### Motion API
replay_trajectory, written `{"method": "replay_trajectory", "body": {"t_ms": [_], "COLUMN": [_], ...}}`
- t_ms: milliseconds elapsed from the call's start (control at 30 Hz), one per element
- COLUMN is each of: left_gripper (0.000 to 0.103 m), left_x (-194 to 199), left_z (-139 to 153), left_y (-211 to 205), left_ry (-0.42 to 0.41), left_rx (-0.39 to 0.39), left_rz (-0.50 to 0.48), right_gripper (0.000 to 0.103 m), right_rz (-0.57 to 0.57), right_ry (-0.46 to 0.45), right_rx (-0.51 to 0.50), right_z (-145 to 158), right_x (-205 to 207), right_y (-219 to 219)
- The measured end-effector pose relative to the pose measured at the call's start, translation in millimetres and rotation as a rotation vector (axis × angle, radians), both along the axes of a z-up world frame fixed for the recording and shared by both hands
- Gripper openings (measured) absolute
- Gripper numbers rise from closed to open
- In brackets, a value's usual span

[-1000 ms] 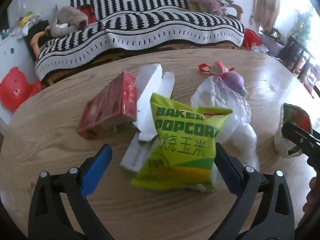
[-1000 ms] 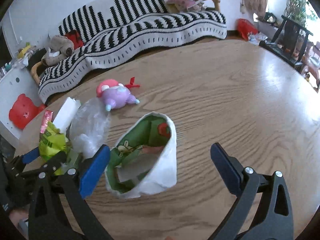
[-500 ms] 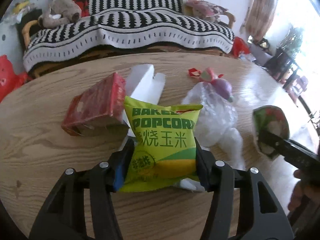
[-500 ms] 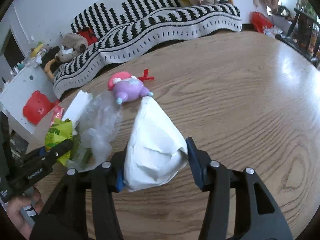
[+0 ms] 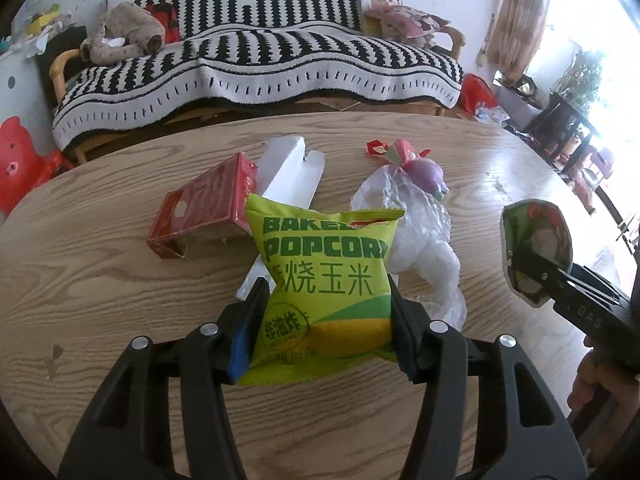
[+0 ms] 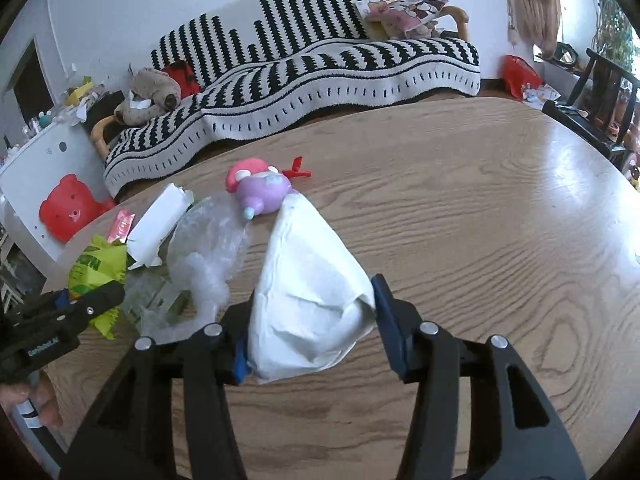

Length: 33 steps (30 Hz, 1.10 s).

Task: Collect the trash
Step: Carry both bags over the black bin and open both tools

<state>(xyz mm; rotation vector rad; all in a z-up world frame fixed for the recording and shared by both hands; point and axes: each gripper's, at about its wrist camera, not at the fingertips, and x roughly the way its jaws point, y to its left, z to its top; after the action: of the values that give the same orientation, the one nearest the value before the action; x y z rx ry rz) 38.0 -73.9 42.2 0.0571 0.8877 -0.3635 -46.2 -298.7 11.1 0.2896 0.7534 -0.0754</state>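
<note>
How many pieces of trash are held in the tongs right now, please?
2: the green popcorn bag in the left tongs, and the white-backed wrapper in the right tongs. More trash lies on the table.

Both tongs closed (popcorn bag, white wrapper).

left wrist: close above table, angled down, faces sofa | right wrist: same tilt, same facing, from farther right | shared: popcorn bag, clear plastic, toy, sofa
</note>
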Motion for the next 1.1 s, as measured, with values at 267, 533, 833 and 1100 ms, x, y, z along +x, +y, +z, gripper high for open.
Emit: {"method": "replay_trajectory", "body": {"t_ms": [267,533,833,1100], "left_gripper": [0.055,0.055,0.055,0.055], "left_x": [1,-1,-2,-20], "left_z": [-2,-2,-2,22], "left_y": [-1,-4,-5,-10], "left_ry": [0.004,-0.006,-0.008,-0.043], "left_rx": [0.024,0.038,0.041,-0.039], "left_rz": [0.002,-0.004,-0.006,-0.045], "right_gripper": [0.051,0.051,0.051,0.051], "right_rz": [0.006,0.016,0.024,0.034], "right_ry": [0.014,0.011,0.005,-0.034], "right_rx": [0.023,0.094,0.060,0.076], "right_z": [-4,-5,-4,4], "right_x": [1,2,2,-3], "right_y": [-4,-12,-6,-2]}}
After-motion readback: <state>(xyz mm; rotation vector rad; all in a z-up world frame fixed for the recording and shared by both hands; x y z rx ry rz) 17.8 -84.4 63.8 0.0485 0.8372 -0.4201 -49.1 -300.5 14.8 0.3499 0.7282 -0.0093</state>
